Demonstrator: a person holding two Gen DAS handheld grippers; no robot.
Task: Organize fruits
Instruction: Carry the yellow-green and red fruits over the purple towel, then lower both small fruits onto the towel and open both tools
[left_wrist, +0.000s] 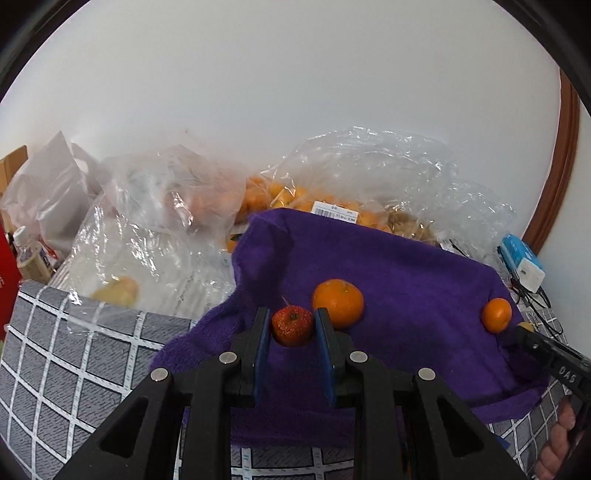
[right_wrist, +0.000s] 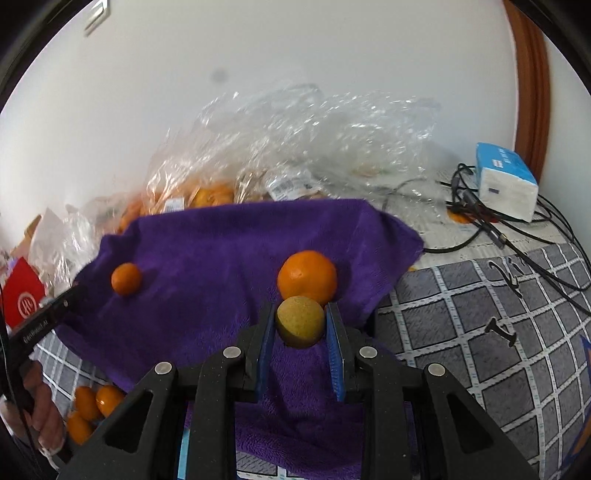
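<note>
A purple towel (left_wrist: 388, 266) (right_wrist: 221, 243) lies over the checked tablecloth. Two oranges rest on it: one (left_wrist: 338, 302) (right_wrist: 127, 278) just beyond my left gripper, another (left_wrist: 496, 315) (right_wrist: 307, 277) just beyond my right gripper. My left gripper (left_wrist: 291, 326) is shut on a small red speckled fruit (left_wrist: 292, 325) above the towel. My right gripper (right_wrist: 300, 324) is shut on a round yellow-green fruit (right_wrist: 300, 322). Each gripper's black finger shows at the edge of the other view: the right one (left_wrist: 546, 354), the left one (right_wrist: 48, 317).
Clear plastic bags (left_wrist: 351, 177) (right_wrist: 288, 140) holding several oranges lie behind the towel by the white wall. A tissue pack (right_wrist: 506, 182) and black cables (right_wrist: 491, 229) are at the right. Three small oranges (right_wrist: 92, 406) sit at the towel's left front. A red box (right_wrist: 22, 295) stands left.
</note>
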